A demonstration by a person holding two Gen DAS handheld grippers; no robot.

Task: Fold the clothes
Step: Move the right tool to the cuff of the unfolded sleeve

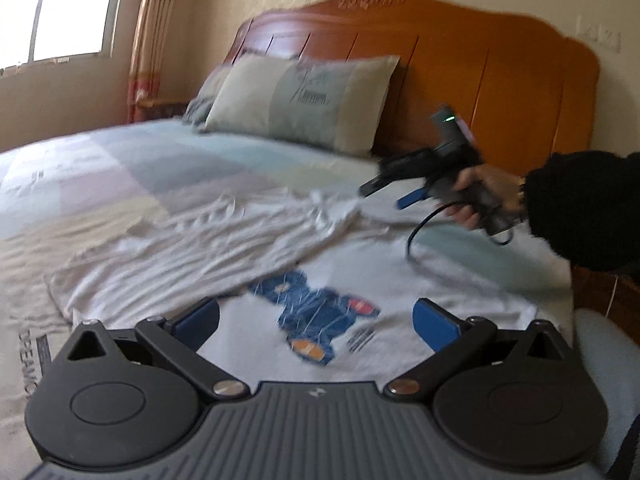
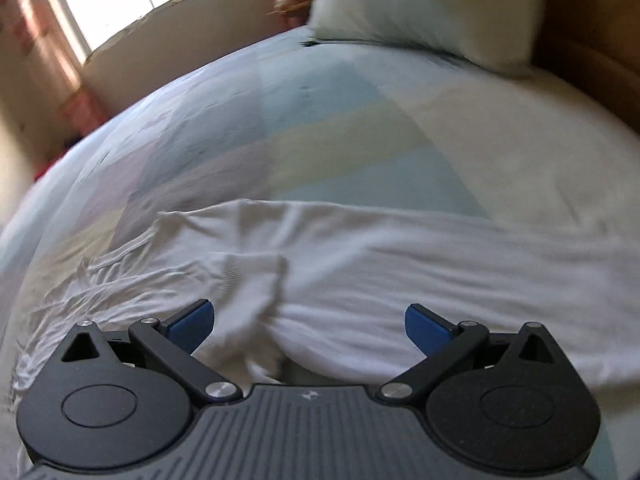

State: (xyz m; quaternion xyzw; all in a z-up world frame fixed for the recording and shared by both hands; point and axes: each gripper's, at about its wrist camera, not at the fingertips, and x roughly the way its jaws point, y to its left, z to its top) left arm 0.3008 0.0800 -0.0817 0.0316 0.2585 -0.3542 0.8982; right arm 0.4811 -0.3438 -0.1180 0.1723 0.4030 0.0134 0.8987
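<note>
Left wrist view: your left gripper [image 1: 316,320] gaped empty above the white T-shirt [image 1: 400,280], lower centre.
Right gripper [image 2: 310,326]: yours spread wide, empty.

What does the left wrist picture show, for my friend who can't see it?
A white T-shirt with a blue cartoon print lies rumpled on a bed, just past the open left tongs. To the right, a hand in a black sleeve holds the right tongs above the shirt. A pillow leans on the wooden headboard.

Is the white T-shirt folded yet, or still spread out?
Partly folded: one side of the white T-shirt lies crumpled over its middle, part-covering the blue print.
</note>
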